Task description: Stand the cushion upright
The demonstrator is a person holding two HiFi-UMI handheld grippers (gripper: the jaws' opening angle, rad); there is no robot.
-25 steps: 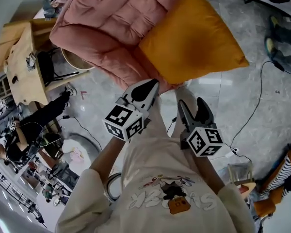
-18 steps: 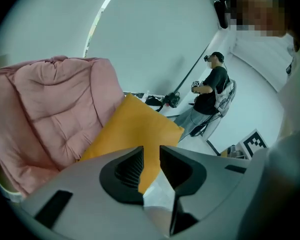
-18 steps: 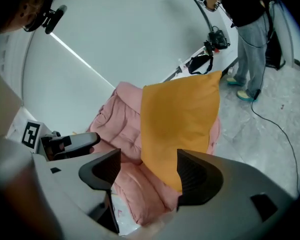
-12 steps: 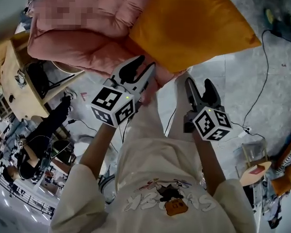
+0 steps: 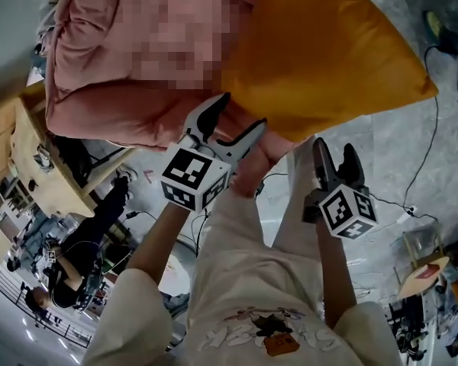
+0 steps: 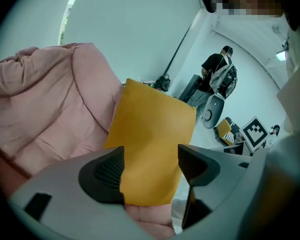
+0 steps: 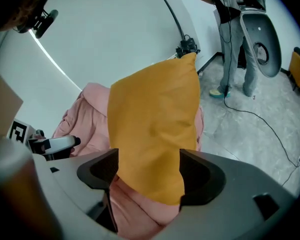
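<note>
The orange cushion [image 5: 328, 59] is propped upright against the pink padded seat [image 5: 114, 105], seemingly for support; the left gripper [image 5: 240, 113] and right gripper [image 5: 334, 149] are held below it, jaws just opened and spread, nothing pinched.

Lab workspace: trailing floor cables [image 7: 250, 111]

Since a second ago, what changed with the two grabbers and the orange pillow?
The left gripper had its jaws shut a second ago; they have just been opening, and the orange cushion shows in the gap, unpinched. The right gripper has just been opening its jaws slightly wider, gripping nothing. The orange cushion stays propped against the pink chair.
</note>
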